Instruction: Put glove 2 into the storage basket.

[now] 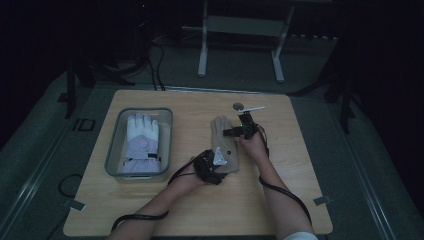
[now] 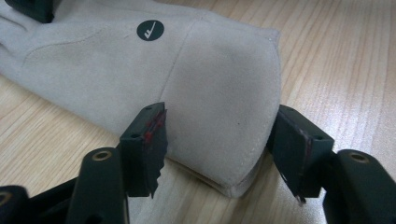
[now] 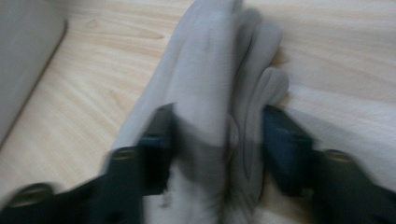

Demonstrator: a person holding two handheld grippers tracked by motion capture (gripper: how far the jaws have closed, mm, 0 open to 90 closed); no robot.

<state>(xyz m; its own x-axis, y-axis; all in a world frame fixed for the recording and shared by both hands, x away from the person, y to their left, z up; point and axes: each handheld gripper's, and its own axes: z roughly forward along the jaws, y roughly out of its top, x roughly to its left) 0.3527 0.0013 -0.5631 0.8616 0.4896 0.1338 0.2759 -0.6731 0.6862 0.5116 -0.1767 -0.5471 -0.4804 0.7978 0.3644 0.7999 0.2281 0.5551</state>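
A beige suede glove (image 1: pixel 223 141) lies flat on the wooden table, fingers pointing away from me. In the left gripper view its cuff (image 2: pixel 219 93) bulges between the jaws of my left gripper (image 2: pixel 224 140), one pad on the fabric and the other against the cuff's edge. From above, the left gripper (image 1: pixel 217 161) sits at the glove's near end. My right gripper (image 1: pixel 232 132) is at the glove's far right side. In the blurred right gripper view, the glove's fingers (image 3: pixel 210 70) are bunched between the two jaws of that gripper (image 3: pixel 217 140).
A grey plastic bin (image 1: pixel 112 145) stands left of the beige glove and holds a white and lilac glove (image 1: pixel 142 137). A small round object (image 1: pixel 238 106) with a white strip lies near the table's far edge. Cables trail from both grippers across the near table.
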